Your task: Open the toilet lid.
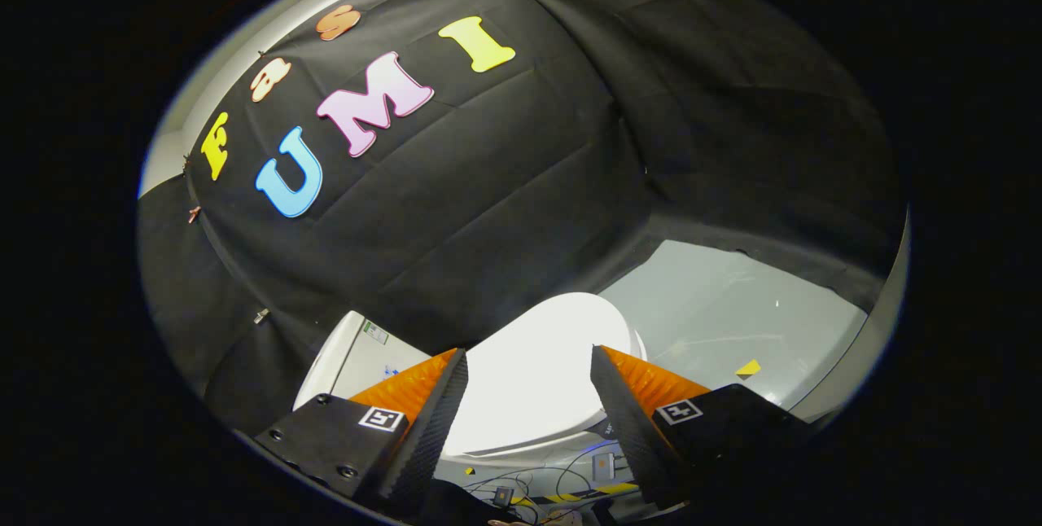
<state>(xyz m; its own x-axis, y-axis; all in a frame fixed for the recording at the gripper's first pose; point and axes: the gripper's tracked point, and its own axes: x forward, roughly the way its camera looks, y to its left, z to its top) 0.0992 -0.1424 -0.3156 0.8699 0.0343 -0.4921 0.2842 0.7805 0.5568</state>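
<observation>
A white toilet stands below and ahead of me, its lid (533, 371) lying flat and closed over the bowl. The white tank (346, 359) rises behind it against the black cloth wall. My gripper (529, 355) hovers above the toilet with its fingers spread wide and nothing between them. The lid shows through the gap between the two fingers, and neither finger touches it.
Pale grey floor (716, 314) stretches beyond the toilet on the right, with a small yellow scrap (748, 368) on it. Cables and a small box (602, 466) lie on the floor under the bowl. Black cloth wall (505, 184) hangs close behind.
</observation>
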